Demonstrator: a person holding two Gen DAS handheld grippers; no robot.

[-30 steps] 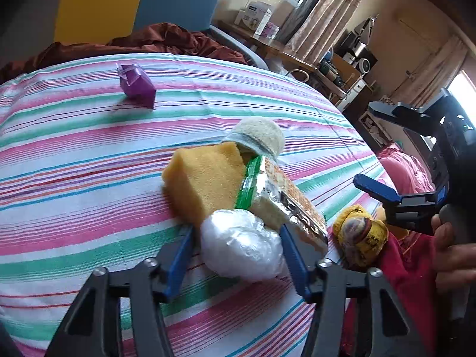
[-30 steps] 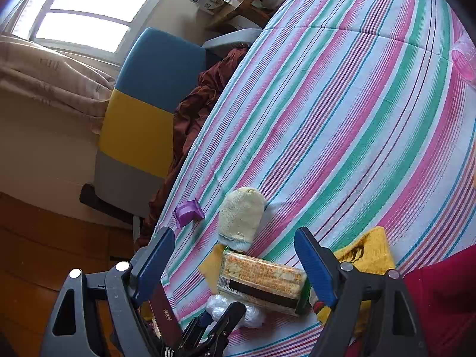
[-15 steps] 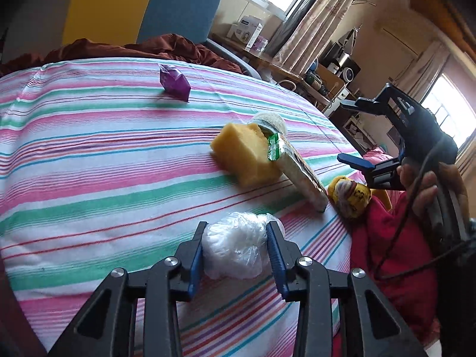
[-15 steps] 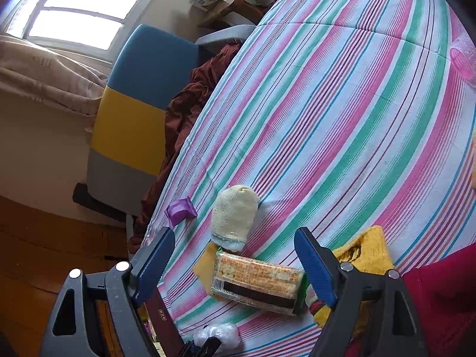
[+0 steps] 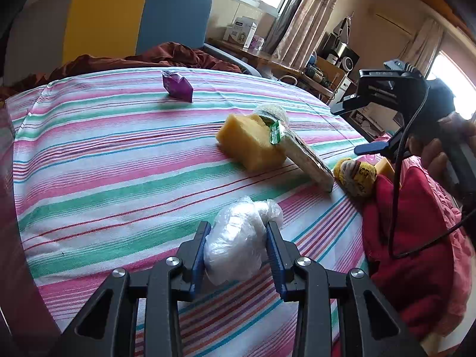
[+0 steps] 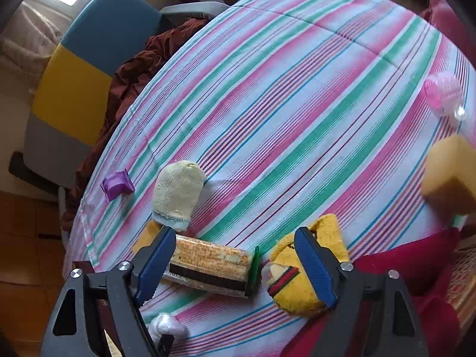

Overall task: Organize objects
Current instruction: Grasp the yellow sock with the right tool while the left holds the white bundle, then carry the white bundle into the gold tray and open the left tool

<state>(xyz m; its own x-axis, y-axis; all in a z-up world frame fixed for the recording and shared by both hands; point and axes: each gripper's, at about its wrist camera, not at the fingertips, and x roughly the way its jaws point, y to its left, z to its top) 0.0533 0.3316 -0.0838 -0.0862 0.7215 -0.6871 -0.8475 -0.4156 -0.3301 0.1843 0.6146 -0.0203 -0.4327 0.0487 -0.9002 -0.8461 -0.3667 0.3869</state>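
Bedspread (image 5: 119, 160) in pink and green stripes carries everything. Right gripper (image 6: 235, 264) hangs wide open and empty above the cracker packet (image 6: 208, 264) and yellow sock (image 6: 297, 285). Left gripper (image 5: 238, 247) pinches the white plastic bag (image 5: 235, 244) near the bedspread's edge, apart from the sponge (image 5: 250, 145).

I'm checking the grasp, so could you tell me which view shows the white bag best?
The left wrist view: the white bag sits large between the left gripper, pads pressed on both sides. The right wrist view shows only a corner of it at the bottom edge.
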